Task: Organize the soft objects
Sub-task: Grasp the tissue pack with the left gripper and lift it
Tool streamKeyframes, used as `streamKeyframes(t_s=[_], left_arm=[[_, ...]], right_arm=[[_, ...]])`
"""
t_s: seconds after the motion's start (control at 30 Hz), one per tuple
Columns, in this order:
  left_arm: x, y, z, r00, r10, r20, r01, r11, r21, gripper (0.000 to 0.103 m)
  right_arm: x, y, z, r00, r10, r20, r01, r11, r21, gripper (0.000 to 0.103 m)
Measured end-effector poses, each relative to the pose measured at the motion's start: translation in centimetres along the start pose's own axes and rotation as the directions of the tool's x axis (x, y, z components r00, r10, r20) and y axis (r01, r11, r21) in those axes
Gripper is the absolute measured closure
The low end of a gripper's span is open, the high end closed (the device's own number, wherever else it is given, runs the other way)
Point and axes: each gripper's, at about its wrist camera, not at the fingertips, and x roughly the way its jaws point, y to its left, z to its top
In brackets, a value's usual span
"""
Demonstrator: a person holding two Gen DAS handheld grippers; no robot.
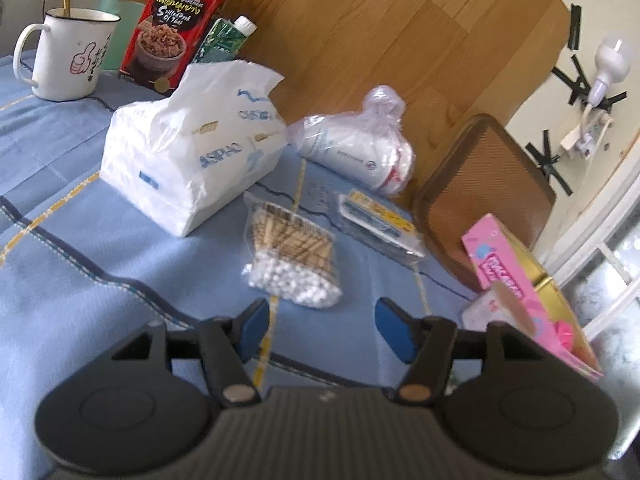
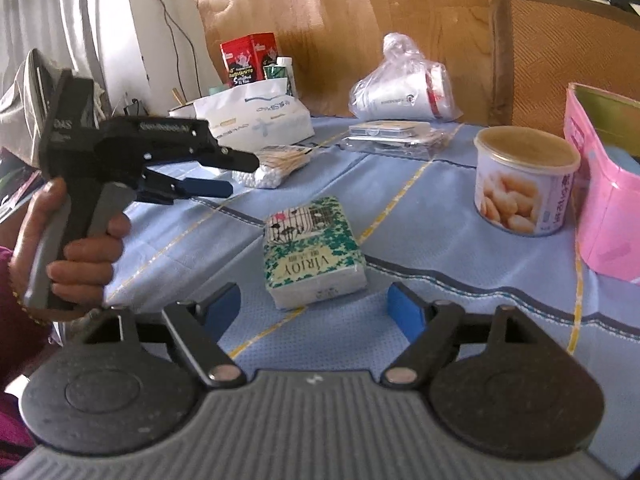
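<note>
A green patterned pocket tissue pack (image 2: 314, 252) lies on the blue tablecloth (image 2: 460, 280). My right gripper (image 2: 314, 314) is open, and the pack's near end sits between its blue pads without touching them. In the left wrist view, my left gripper (image 1: 325, 328) is open and holds nothing. It hovers just short of a clear bag of cotton swabs (image 1: 292, 256). The right wrist view shows that gripper (image 2: 238, 178) from the side, held by a hand (image 2: 84, 264). A large white tissue pack (image 1: 188, 160) with a sheet sticking up lies beyond the swabs.
A plastic bag of paper cups (image 1: 360, 148) and a flat clear pack (image 1: 380, 220) lie near the far edge. A white mug (image 1: 64, 56) and a red box (image 1: 176, 24) stand at the back left. A snack tin (image 2: 524, 184) and a pink box (image 2: 600, 184) stand on the right, beside a wicker chair (image 1: 480, 184).
</note>
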Motion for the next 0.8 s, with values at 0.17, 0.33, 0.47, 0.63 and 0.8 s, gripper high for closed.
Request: streamKeyframes(t_s=[0.17, 0.33, 0.47, 0.63, 0.8], left_arm=[[-1.8, -1.6, 0.1, 1.0, -0.003, -0.013, 0.003, 0.999, 0.041, 0.041], [-2.3, -2.3, -0.2, 0.996, -0.039, -0.086, 0.041, 0.999, 0.026, 0.041], [-2.1, -2.4, -0.6, 0.984, -0.084, -0.154, 0.082, 0.996, -0.015, 0.044], [-1.3, -2.7, -1.4, 0.962, -0.151, -0.228, 0.142, 0.988, -0.056, 0.051], [0.1, -4.6, -2.5, 0.941, -0.17, -0.293, 0.172, 0.985, -0.021, 0.061]], right_arm=[[-0.1, 0.1, 0.1, 1.0, 0.002, 0.01, -0.002, 1.0, -0.005, 0.02], [-0.2, 0.2, 0.4, 1.0, -0.014, 0.025, 0.014, 1.0, -0.023, 0.02], [0.2, 0.2, 0.5, 1.0, -0.023, 0.017, 0.023, 1.0, -0.021, 0.02], [0.6, 0.3, 0.6, 1.0, -0.021, 0.01, 0.021, 0.999, -0.03, 0.02], [1.2, 0.6, 0.5, 1.0, -0.01, -0.001, 0.01, 0.999, -0.035, 0.02]])
